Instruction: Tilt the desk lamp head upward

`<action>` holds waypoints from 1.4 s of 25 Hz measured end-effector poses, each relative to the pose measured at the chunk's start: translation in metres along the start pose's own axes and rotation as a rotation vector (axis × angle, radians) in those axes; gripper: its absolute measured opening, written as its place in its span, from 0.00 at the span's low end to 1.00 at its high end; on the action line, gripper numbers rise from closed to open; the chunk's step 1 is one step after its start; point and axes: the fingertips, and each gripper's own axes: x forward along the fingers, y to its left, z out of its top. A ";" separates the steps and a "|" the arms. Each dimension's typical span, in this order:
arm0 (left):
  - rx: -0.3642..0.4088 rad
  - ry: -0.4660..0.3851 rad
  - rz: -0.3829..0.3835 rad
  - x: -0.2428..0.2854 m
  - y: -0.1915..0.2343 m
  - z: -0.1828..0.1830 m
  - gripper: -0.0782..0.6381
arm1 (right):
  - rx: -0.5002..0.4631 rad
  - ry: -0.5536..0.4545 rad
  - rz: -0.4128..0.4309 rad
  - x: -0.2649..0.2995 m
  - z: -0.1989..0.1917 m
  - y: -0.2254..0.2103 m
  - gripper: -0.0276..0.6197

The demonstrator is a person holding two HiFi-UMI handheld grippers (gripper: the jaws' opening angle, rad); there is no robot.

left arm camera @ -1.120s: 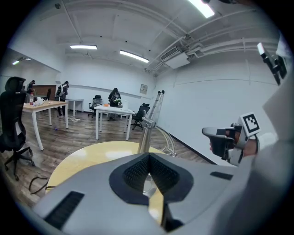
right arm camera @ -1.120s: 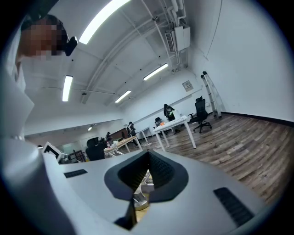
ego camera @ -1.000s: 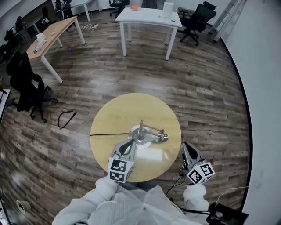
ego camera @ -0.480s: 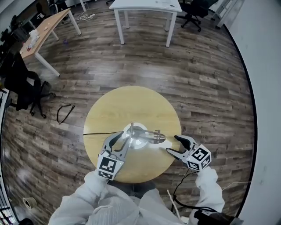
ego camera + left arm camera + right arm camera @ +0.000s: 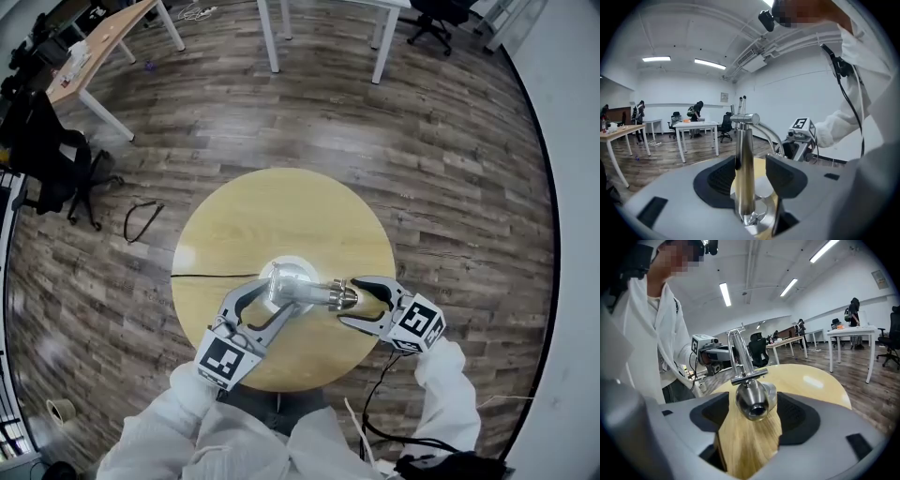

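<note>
Low in the head view's centre, the left gripper (image 5: 274, 300) has just been opening; its jaws stand spread either side of the lamp post (image 5: 744, 164). Just right of it, the right gripper (image 5: 349, 302), jaws also just opened wide, flanks the lamp head (image 5: 336, 297) without pinching it. The lamp base (image 5: 298, 273) sits mid-frame on the round table (image 5: 281, 192); a desk (image 5: 98, 37) lies upper left

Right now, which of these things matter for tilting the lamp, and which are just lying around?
Part of the job:
lamp head, between the right gripper's jaws, which have just been opening;
lamp post, between the left gripper's jaws, also just opening;
round table underneath.

Lying about:
cable loop on the floor;
office chair;
wooden desk.
</note>
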 end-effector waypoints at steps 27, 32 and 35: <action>0.056 -0.032 0.067 0.029 0.015 0.015 0.27 | 0.010 -0.033 0.012 0.020 0.007 -0.001 0.49; 0.048 -0.017 0.063 0.032 0.017 0.008 0.27 | -0.002 -0.024 -0.021 -0.001 0.018 0.000 0.49; 0.049 0.001 0.066 0.035 0.015 0.004 0.27 | -0.015 -0.030 -0.054 -0.021 0.028 0.004 0.49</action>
